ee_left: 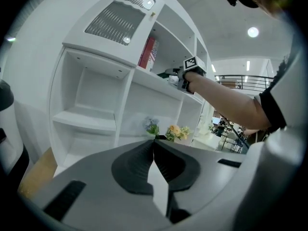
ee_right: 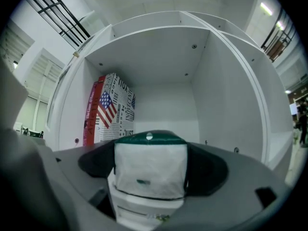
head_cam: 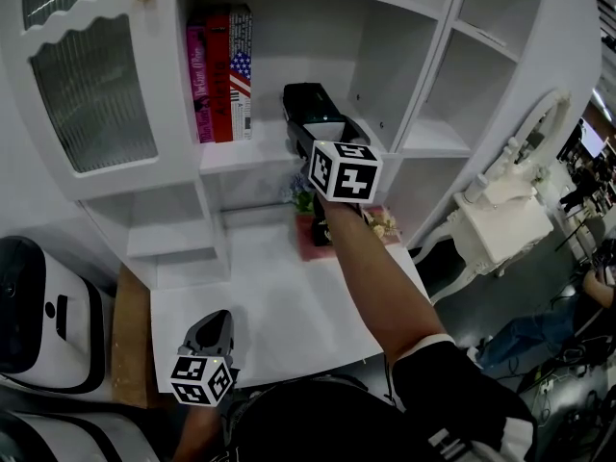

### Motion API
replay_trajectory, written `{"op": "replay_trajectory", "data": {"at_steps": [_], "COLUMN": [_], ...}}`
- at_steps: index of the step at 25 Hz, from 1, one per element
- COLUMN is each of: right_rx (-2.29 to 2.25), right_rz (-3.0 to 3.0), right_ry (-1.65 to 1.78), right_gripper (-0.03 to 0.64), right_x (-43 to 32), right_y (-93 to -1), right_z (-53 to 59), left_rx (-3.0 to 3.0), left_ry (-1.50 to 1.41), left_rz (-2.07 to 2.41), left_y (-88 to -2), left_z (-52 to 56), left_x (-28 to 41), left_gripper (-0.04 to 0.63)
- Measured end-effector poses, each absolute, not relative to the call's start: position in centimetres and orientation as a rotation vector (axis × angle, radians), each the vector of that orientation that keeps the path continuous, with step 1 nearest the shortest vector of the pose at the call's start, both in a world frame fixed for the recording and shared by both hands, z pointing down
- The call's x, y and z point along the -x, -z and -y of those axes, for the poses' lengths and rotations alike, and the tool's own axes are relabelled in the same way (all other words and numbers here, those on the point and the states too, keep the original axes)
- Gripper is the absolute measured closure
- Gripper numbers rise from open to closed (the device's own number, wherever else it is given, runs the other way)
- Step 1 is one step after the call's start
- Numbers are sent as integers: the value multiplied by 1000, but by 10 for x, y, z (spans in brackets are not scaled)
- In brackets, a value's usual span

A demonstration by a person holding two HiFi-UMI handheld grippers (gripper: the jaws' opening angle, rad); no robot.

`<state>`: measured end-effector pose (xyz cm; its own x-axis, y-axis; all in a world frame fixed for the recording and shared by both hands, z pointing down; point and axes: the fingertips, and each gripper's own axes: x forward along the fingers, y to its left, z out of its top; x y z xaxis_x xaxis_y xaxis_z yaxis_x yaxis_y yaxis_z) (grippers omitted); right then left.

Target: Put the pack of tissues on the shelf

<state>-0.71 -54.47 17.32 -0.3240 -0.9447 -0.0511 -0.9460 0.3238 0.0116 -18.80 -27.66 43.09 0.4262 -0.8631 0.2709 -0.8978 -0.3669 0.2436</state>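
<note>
The pack of tissues (ee_right: 150, 170) is white with a dark green top. My right gripper (ee_right: 150, 177) is shut on it, with the jaws pressed against both its sides. In the head view the right gripper (head_cam: 310, 114) reaches into the middle compartment of the white shelf (head_cam: 245, 152), with the pack's green edge (head_cam: 322, 121) just showing between the jaws. My left gripper (head_cam: 214, 340) hangs low over the white table (head_cam: 279, 306), jaws together and nothing in them. In its own view the left gripper (ee_left: 154, 141) points at the shelf's lower compartments.
Several upright books (head_cam: 219, 75) fill the left of the same compartment; in the right gripper view the books (ee_right: 108, 112) stand to the left. A small flower pot (head_cam: 313, 221) sits on the table under my right arm. A white chair (head_cam: 500, 215) stands to the right.
</note>
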Motion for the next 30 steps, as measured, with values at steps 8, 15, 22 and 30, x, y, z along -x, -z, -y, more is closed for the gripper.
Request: {"op": "replay_trajectory", "data": {"at_steps": [8, 15, 22, 30], "right_rx": [1793, 1780, 1766, 1694], "right_rz": [-2519, -2553, -2562, -2582], "right_ry": [-64, -77, -113, -212], "right_gripper": [189, 186, 184, 184], "right_x": [6, 5, -2, -5], "right_y": [-175, -175, -173, -167], "right_z": [543, 540, 528, 490], "left_rx": [-2340, -2346, -2364, -2383], "left_ry": [-146, -163, -173, -205], "left_rz": [1496, 1484, 1465, 1413], "left_y": [-432, -432, -430, -437], "left_z": [277, 276, 277, 274], "left_x": [183, 179, 170, 158], "left_gripper": [580, 580, 580, 580]}}
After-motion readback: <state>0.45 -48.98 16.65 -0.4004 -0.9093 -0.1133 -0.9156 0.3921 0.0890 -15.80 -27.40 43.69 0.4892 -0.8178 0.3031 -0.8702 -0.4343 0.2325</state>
